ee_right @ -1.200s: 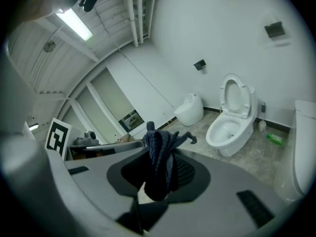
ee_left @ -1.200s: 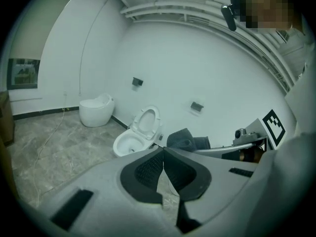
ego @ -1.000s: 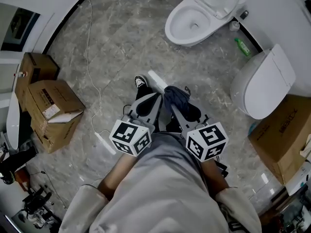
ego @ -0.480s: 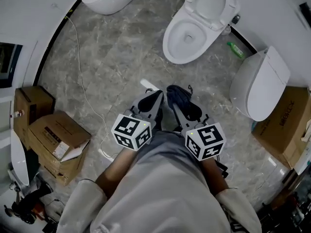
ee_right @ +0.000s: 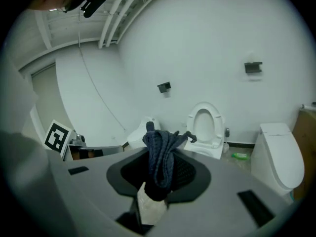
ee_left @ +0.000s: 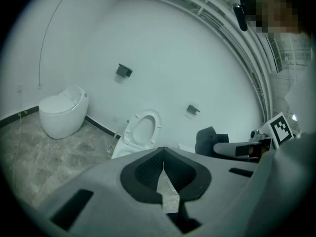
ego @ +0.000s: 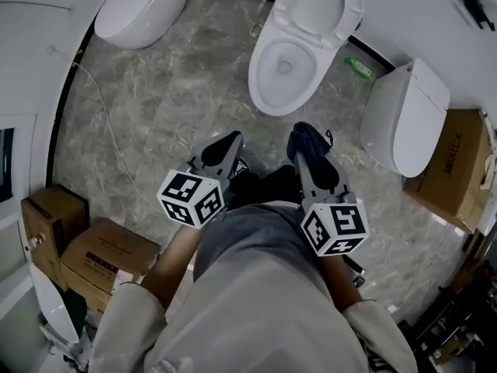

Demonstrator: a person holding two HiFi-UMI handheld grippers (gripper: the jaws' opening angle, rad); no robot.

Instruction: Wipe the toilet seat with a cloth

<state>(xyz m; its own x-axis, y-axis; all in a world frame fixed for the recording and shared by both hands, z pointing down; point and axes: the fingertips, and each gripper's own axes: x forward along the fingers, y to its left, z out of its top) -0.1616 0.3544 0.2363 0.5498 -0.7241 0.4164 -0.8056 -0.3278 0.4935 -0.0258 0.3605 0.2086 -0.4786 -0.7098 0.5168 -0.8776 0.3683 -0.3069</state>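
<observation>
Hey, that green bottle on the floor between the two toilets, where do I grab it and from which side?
Take the bottle round the middle of its body, from above, with the left gripper, now shut and empty. It lies on its side, so jaws across its width should close well; the open toilet and closed toilet flank it, leaving little room sideways.

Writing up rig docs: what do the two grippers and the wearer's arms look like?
The left gripper and right gripper are grey moulded shells tapering to fingers lined with black textured pads. Each carries a white cube with black square markers at the hand end. No cables visible. Pale sleeves on both arms.
</observation>
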